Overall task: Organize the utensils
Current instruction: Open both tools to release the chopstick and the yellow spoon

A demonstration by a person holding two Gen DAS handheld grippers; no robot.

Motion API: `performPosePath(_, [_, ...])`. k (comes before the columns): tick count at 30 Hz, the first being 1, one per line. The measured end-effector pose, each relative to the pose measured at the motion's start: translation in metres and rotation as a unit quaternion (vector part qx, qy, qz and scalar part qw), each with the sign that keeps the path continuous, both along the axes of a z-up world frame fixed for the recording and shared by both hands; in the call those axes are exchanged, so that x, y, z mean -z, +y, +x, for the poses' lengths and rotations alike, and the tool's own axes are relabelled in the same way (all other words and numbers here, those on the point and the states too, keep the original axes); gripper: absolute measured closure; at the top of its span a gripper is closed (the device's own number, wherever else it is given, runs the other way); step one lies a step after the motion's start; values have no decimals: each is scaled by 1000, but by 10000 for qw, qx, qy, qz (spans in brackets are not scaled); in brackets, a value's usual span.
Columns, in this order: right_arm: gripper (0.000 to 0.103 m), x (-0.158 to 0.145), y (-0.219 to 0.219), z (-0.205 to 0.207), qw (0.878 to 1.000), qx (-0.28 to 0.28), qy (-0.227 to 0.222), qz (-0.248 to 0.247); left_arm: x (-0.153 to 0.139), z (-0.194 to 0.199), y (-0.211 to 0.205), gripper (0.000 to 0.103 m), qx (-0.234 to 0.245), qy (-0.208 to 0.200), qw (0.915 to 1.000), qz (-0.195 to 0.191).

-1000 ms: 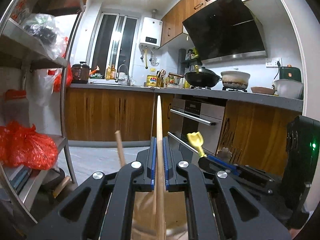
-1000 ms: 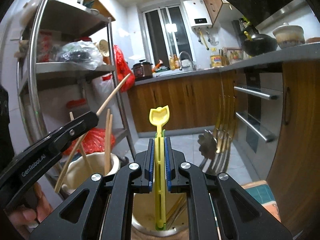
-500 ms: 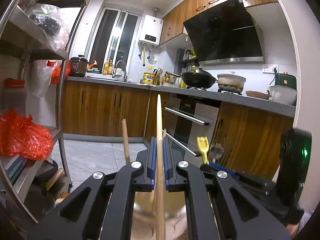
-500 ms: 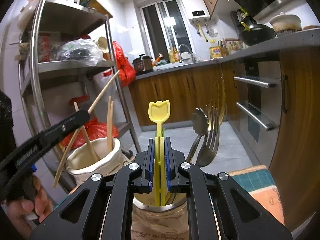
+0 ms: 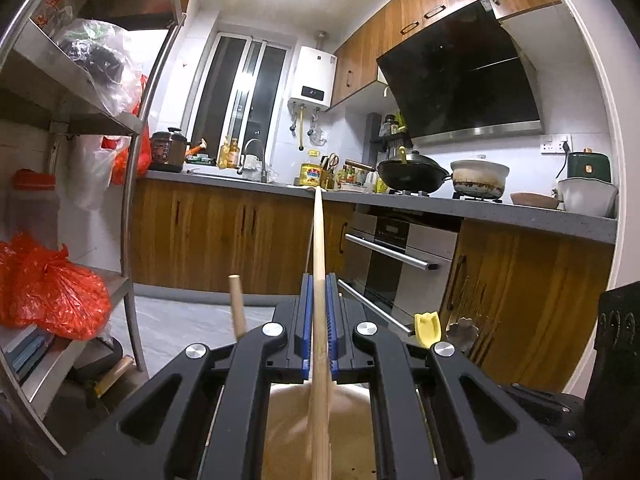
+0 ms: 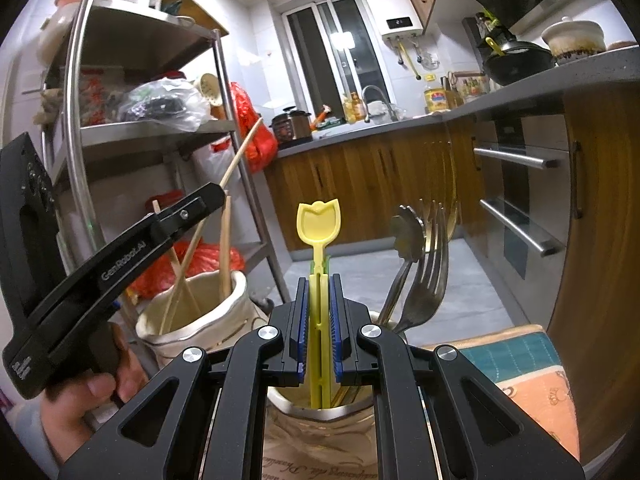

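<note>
Left wrist view: your left gripper (image 5: 319, 320) points level into the kitchen, its jaws pinching a long wooden chopstick (image 5: 319, 264) that runs up between the blue pads. Beneath them sits the cream holder (image 5: 296, 420), mostly hidden by the gripper body, with a second wooden stick (image 5: 237, 306) poking up at the left. Compared with a second ago, the holder has come in closer under the jaws. I judge the chopstick is about in place and ready to let go. A metal shelf rack (image 5: 132, 216) with a red bag (image 5: 52, 292) stands to the left; wooden cabinets and an oven (image 5: 396, 264) lie ahead, well apart.

Right wrist view: your right gripper (image 6: 319, 320) tilts slightly down, its jaws pinching a yellow plastic spoon (image 6: 319, 224) by the stem, scoop upward. The stem's lower end dips into the steel cup (image 6: 320, 410) below. A second ago the cup showed as an open mouth straight below; now the camera sits lower, level with its rim, so the spoon looks nearly seated. Metal forks (image 6: 424, 276) lean in the same cup just right of the spoon and could snag it. To the left, your left gripper (image 6: 212, 196) holds the chopstick (image 6: 236, 160) slanting into the cream holder (image 6: 192, 320), which stands just beside the cup. An orange and teal cloth (image 6: 532, 380) lies at the right.
</note>
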State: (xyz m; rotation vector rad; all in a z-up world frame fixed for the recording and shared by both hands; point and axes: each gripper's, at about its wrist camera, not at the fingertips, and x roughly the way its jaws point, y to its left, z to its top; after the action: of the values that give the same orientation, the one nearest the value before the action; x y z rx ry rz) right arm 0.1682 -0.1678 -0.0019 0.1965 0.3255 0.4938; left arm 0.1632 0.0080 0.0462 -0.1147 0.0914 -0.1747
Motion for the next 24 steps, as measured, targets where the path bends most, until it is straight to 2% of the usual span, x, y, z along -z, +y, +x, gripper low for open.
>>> performPosePath(8, [92, 1, -1, 1, 10000, -28, 75, -13, 0, -17, 10, 97, 126, 148, 9998, 38])
performPosePath(18, [92, 1, 4, 3, 9996, -43, 270, -105, 6, -29, 6, 97, 230, 403, 9984, 336])
performPosePath(20, [82, 0, 4, 1, 9996, -13, 258, -134, 7, -30, 6, 97, 219, 430, 9982, 341])
performPosePath(24, [81, -1, 3, 0, 9996, 21, 247, -136, 8, -32, 7, 96, 226, 511, 9979, 341])
